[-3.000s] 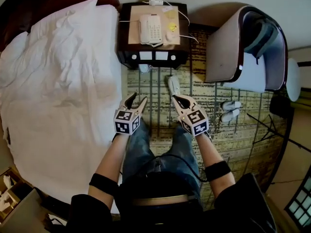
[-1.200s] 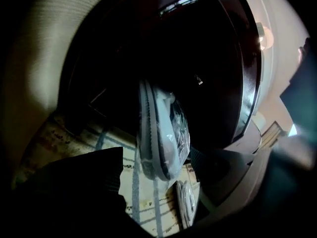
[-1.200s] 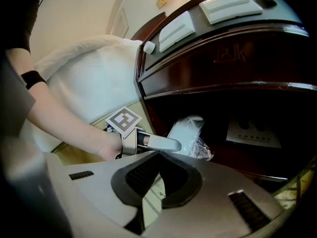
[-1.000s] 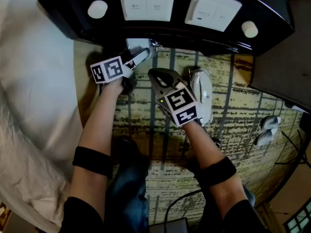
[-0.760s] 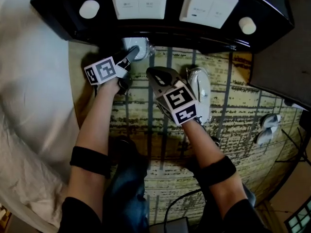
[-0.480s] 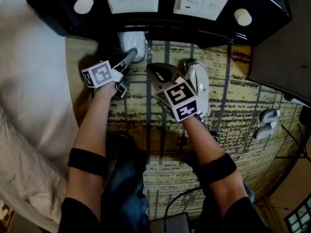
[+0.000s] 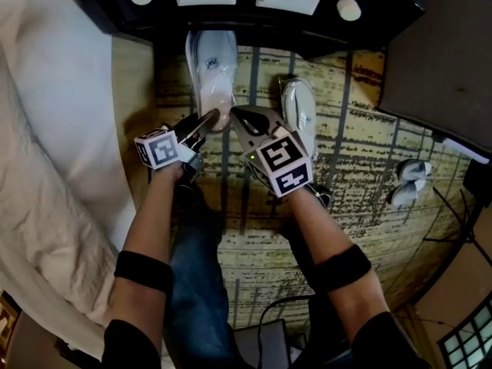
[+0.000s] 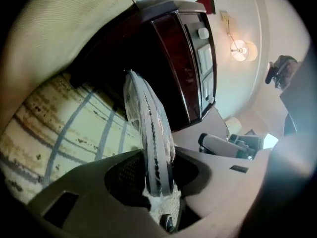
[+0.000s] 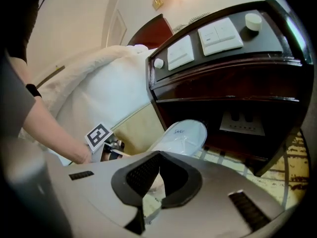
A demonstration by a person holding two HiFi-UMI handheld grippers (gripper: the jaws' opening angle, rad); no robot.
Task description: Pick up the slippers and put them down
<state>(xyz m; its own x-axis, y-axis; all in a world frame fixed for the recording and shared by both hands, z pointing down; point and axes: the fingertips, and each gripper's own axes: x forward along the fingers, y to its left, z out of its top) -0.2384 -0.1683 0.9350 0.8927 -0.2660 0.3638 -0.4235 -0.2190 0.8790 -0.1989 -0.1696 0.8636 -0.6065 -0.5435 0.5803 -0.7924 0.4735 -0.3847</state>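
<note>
A white slipper (image 7: 211, 64) in clear plastic wrap sticks out from my left gripper (image 7: 209, 120), toe toward the nightstand. The left jaws have just been closing and now pinch its heel end. In the left gripper view the slipper (image 8: 148, 128) stands on edge between the jaws of the left gripper (image 8: 157, 168). My right gripper (image 7: 238, 114) is shut just right of that heel, with nothing clearly held. The second wrapped slipper (image 7: 298, 112) lies on the carpet to its right. The right gripper view shows the held slipper (image 9: 182, 134) beyond the right gripper (image 9: 158, 165).
A dark nightstand (image 7: 254, 18) with white switch panels stands right ahead. The white bed (image 7: 54, 129) runs along the left. Another pair of slippers (image 7: 406, 181) lies at the right, near a dark armchair (image 7: 442, 68). My legs are below the grippers.
The left gripper has shut on the slipper that lay under the nightstand's edge and drawn it back toward me. The right gripper has come back with it, still shut.
</note>
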